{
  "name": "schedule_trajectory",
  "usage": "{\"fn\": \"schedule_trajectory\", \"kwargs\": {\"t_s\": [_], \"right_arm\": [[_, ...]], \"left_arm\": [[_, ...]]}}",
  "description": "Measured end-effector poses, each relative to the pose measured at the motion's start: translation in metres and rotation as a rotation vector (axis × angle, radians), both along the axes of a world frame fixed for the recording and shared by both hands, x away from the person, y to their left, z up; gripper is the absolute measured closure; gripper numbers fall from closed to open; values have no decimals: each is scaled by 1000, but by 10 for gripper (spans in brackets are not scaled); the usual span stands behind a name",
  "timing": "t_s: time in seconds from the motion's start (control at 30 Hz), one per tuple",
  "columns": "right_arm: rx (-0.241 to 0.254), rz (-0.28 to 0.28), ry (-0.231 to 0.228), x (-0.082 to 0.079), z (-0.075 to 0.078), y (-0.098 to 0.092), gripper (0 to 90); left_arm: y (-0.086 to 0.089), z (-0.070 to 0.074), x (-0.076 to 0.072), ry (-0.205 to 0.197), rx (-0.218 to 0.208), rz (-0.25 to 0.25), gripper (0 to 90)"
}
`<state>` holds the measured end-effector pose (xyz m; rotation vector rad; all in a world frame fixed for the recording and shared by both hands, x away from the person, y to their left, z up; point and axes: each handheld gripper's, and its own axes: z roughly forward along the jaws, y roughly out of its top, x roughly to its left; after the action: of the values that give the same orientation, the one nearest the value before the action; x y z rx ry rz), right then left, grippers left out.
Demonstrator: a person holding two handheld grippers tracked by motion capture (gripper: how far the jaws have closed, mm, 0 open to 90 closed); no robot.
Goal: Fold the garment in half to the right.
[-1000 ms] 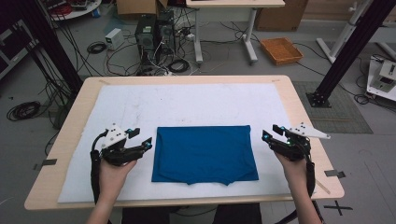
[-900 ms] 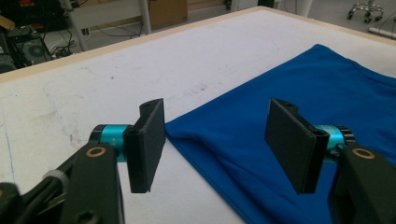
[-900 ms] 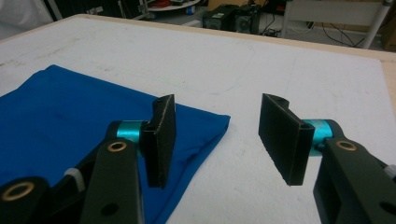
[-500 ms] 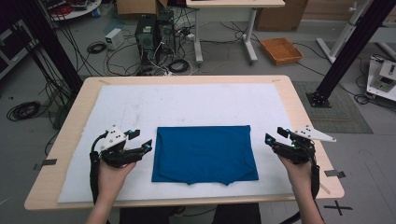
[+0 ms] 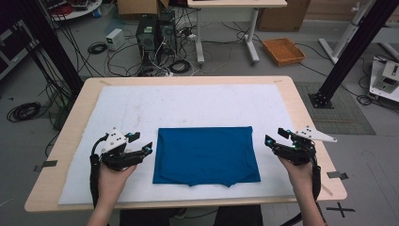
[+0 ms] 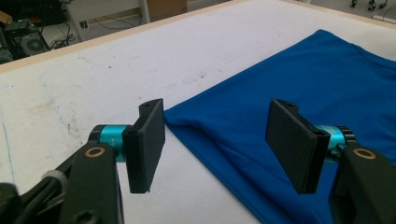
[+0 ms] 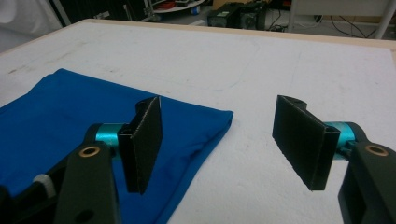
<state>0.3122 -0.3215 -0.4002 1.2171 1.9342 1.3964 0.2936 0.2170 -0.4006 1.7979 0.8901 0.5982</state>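
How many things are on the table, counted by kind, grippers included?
Folded blue cloth: 1
White mat: 1
Grippers, left gripper and right gripper, both with jaws open beside the cloth: 2
Total: 4

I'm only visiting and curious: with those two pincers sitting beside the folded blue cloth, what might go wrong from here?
The folded blue cloth lies in layers, so the open left gripper might pinch only the top layer and pull the fold apart. The right gripper, whose jaws have just been opening with nothing between them, may grab unevenly and skew the cloth. Dragging could also ruck up the white mat.
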Motion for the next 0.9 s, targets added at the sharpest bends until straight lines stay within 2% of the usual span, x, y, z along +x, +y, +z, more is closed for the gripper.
{"fn": "schedule_trajectory", "kwargs": {"t_s": [0.13,0.3,0.5,0.67,0.77,0.9], "right_arm": [[4,4,-1,1,0,1,322],[5,1,9,2,-2,1,304],[6,-4,14,0,-2,-3,289],[8,-20,12,-1,-2,-6,281],[6,-19,15,0,-3,-7,281],[5,-13,9,0,-4,-7,281]], "left_arm": [[-1,-1,1,11,0,-5,377],[-4,-4,4,43,3,-18,355],[-10,-1,2,63,5,-21,350],[-8,-1,-7,114,-21,5,358],[-5,-5,-14,168,-67,19,361],[-2,-17,-27,241,-106,36,361]]}}
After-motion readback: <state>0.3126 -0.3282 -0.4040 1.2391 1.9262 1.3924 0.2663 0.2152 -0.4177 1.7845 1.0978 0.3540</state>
